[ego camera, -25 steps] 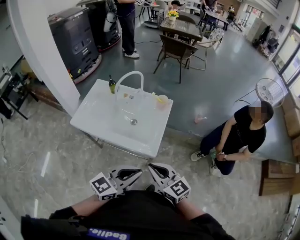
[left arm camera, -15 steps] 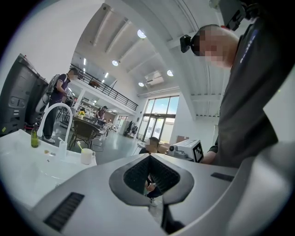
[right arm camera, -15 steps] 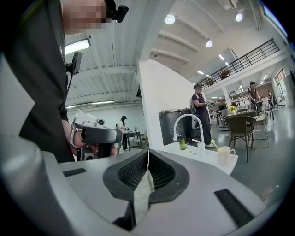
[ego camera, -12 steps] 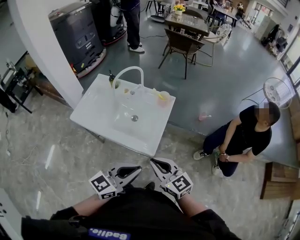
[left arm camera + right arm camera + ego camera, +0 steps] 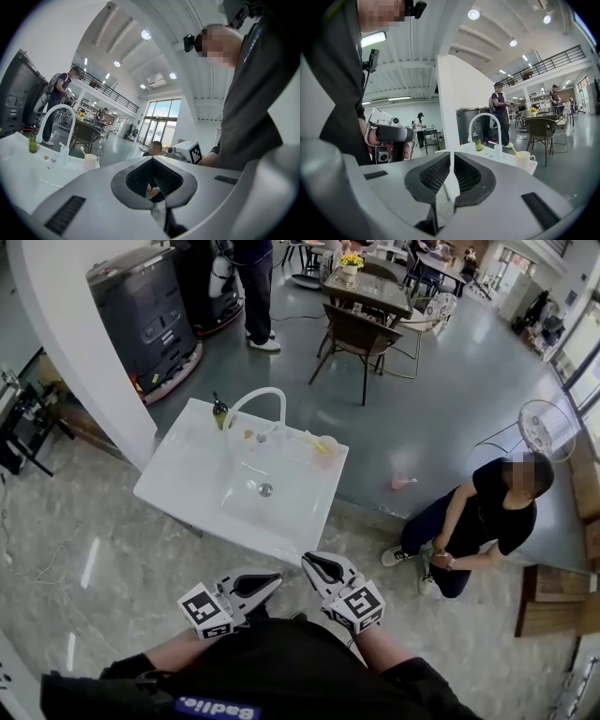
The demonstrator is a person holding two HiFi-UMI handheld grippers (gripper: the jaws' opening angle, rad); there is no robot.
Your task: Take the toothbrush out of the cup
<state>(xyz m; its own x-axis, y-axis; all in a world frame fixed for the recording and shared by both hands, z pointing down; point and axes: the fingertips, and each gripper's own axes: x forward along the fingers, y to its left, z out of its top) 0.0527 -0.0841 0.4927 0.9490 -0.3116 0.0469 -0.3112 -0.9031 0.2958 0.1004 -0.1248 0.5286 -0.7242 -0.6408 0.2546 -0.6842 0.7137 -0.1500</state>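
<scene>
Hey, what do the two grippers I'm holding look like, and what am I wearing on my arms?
The left gripper and right gripper match: pale grey jaw shells lined with black ribbed pads, with a narrow black slot on top of each shell. Each carries a white cube printed with black square markers. No cables show. The person wears a black short-sleeved top.

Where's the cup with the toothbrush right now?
In the head view, the cup with the yellow toothbrush in it stands at the far right corner of the white sink unit, right of the curved faucet.

Bright daylight, sharp focus, fisheye-warped edges
</scene>
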